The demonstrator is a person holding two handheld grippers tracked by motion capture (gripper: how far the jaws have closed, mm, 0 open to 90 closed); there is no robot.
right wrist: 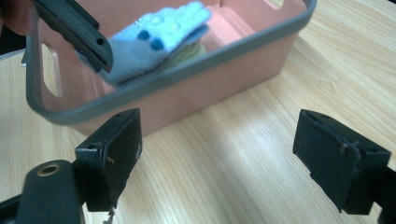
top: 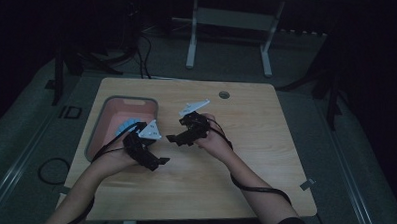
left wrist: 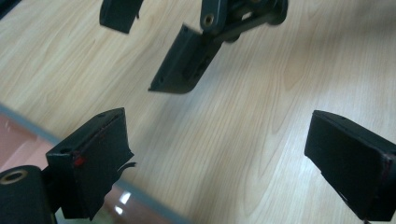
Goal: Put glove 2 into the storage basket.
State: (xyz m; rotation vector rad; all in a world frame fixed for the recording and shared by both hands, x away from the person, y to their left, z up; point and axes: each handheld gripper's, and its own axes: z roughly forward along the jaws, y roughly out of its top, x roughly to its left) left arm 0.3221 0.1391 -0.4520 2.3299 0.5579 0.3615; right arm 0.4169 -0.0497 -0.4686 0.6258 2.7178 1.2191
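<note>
Item: pale blue fabric piece with darker blue dots (right wrist: 154,39), lying in the pink plastic bin with grey rim (top: 97,123), left of centre in the high view.
Long axis: in the right gripper view, lower left to upper right, its far end pointing to the bin's back wall.
Left gripper (top: 157,160): fingers spread open, empty, over bare light wooden bench (top: 245,158) just beside the bin; judged nearer.
Right gripper (top: 174,139): fingers open, empty, facing the bin at frame centre; fabric lies ahead, upper left.

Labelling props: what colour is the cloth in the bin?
Light blue with darker blue dots; the cloth lies in the pink bin. Clearest in the right gripper view.
</note>
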